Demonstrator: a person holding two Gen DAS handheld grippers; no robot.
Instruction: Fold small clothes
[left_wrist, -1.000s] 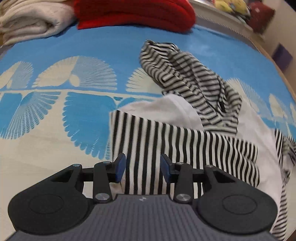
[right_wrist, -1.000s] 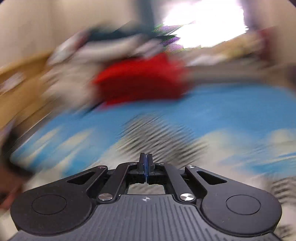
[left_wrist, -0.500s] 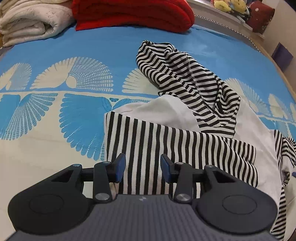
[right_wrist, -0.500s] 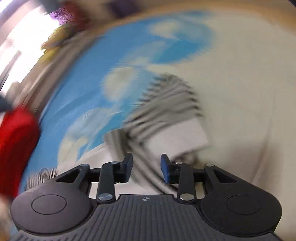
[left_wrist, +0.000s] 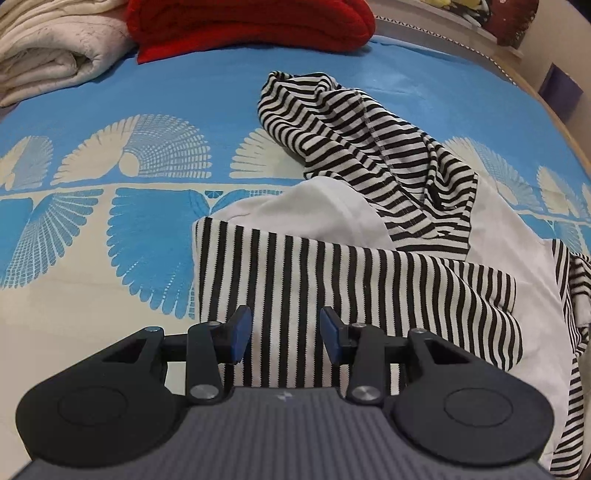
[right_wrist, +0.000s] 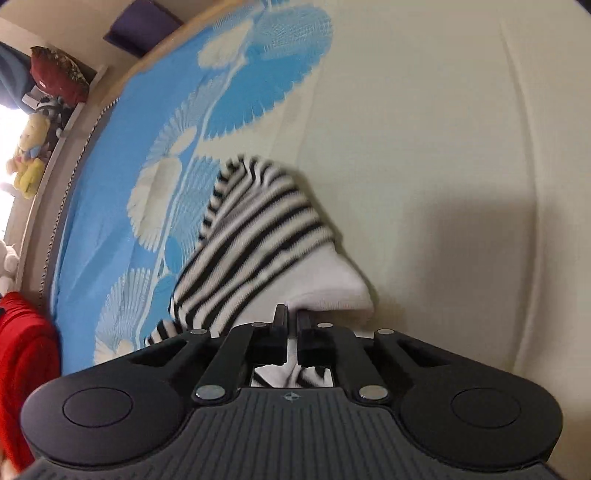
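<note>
The right gripper (right_wrist: 291, 321) is pinching a white corner of the striped shirt (left_wrist: 332, 280) lying rumpled on the bed (left_wrist: 92, 332). The left gripper (left_wrist: 284, 339) is hovering open over its near striped hem, directly ahead.

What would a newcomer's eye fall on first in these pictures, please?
Probably the crumpled black-and-white striped cotton garment sprawled mid-bed on the blue fan-patterned bedspread, just ahead of the open left tongs. Next, the folded red knitted blanket at the far edge. The right tongs pinch the garment's white edge.
</note>
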